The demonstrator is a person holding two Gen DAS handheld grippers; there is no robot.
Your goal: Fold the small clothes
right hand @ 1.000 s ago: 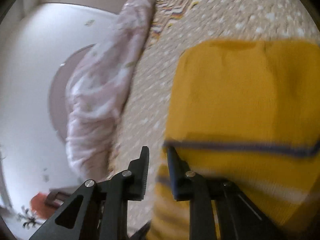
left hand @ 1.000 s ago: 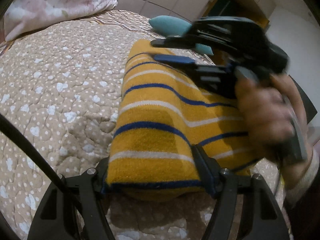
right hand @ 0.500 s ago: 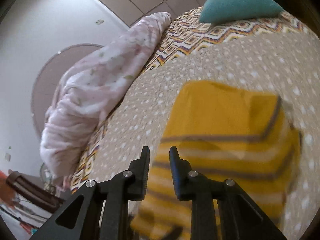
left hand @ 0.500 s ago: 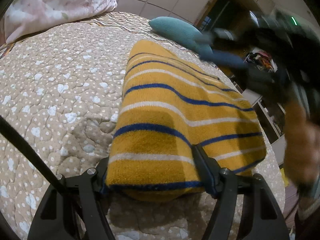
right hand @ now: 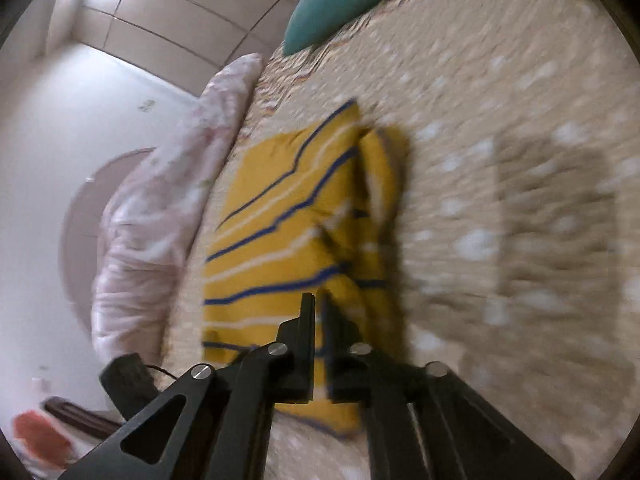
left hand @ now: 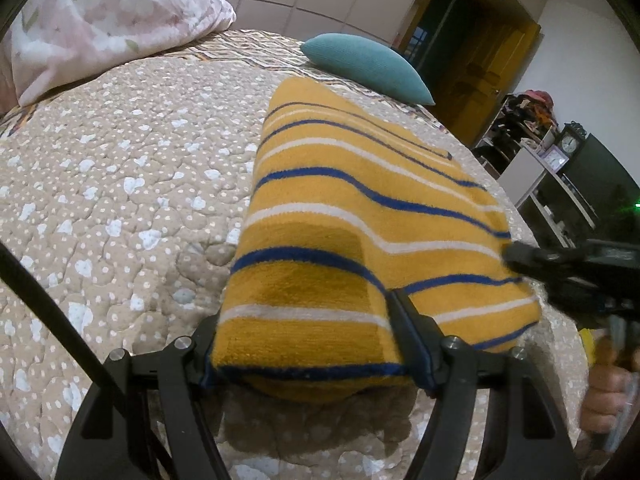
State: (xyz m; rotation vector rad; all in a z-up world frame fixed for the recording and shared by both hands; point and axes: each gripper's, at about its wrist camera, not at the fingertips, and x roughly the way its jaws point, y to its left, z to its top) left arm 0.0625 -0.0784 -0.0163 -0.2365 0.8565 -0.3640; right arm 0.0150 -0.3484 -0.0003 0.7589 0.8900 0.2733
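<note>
Right claw (right hand: pixel 319 304) has withdrawn beside garment's (left hand: pixel 360 240) edge.

Home bedroom: quilted bedspread (left hand: pixel 120 184), teal pillow (left hand: pixel 368 68), bundled floral duvet (left hand: pixel 100 28) upper left, cluttered shelving (left hand: pixel 532 128) at right.

My left wrist view: folded garment (left hand: pixel 360 236) on quilt (left hand: pixel 120 200), near end between left gripper (left hand: pixel 308 344) fingers. Right gripper (left hand: pixel 568 276) at garment's right edge. Cushion (left hand: pixel 368 66) beyond far end – bedding heap (left hand: pixel 100 24) far left. Shelves (left hand: pixel 540 140) off bed, right.
</note>
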